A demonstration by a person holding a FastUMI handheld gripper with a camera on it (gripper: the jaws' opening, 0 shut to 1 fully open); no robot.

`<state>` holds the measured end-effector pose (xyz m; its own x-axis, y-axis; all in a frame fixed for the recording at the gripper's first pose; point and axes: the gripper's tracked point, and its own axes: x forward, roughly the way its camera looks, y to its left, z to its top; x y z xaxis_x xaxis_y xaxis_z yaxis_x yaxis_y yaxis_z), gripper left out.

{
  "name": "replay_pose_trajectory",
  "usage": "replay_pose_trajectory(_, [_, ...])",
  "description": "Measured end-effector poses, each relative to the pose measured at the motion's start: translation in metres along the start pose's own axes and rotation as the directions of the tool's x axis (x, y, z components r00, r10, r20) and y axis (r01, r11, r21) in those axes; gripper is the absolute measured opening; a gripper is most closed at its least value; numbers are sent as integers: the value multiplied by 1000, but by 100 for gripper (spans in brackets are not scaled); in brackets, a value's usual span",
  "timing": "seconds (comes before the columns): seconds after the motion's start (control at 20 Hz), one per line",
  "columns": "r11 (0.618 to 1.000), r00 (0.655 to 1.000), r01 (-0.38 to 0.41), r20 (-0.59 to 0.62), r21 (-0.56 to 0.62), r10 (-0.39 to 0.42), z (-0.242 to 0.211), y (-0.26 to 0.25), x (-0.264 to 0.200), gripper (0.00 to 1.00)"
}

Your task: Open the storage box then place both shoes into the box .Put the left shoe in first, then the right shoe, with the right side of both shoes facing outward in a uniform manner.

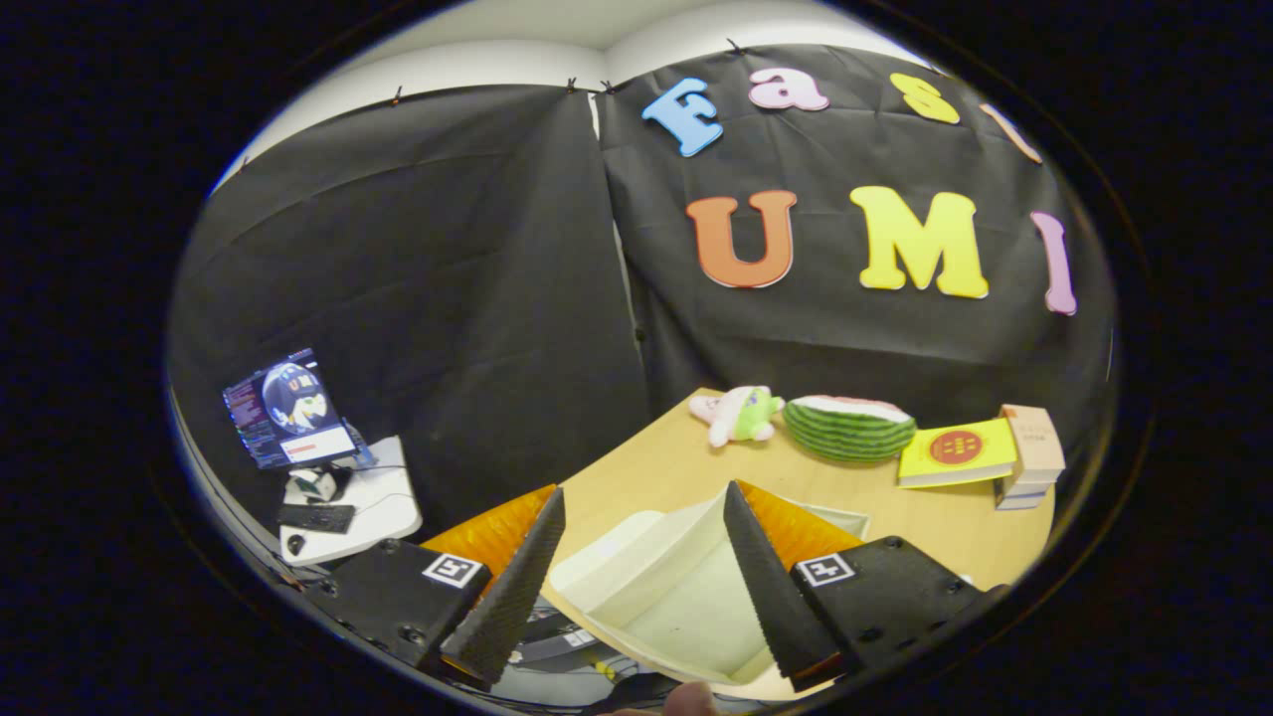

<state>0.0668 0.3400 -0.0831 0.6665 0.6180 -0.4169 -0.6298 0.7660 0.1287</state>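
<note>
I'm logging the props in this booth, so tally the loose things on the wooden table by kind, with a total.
Storage box, cream: 1, between the open gripper's fingers
Plush toy, green and pink: 1
Watermelon slice: 1
Yellow book: 1
Stack of pale books or boxes: 1; I cannot tell which they are
Total: 5

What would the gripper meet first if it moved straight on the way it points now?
Probably the pale storage box on the wooden table: it lies between the open gripper fingers and just ahead. Depth is unclear, so it might pass above the box toward the plush toy.
</note>
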Motion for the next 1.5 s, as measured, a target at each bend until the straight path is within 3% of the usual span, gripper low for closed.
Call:
replay_pose_trajectory(0.45, [970, 969, 241, 67, -43, -238, 8, -93, -64, 100])
replay_pose_trajectory(0.75, [931, 930, 361, -48, -54, -363, -44, -170, -94, 100])
replay_pose_trajectory(1.1, [925, 876, 378, -315, -23, -366, -152, -232, -85, 100])
replay_pose_trajectory(1.35, [934, 818, 342, -522, 101, -243, -234, -241, -76, 100])
replay_pose_trajectory(1.5, [926, 778, 352, -592, 136, -209, -268, -253, -67, 100])
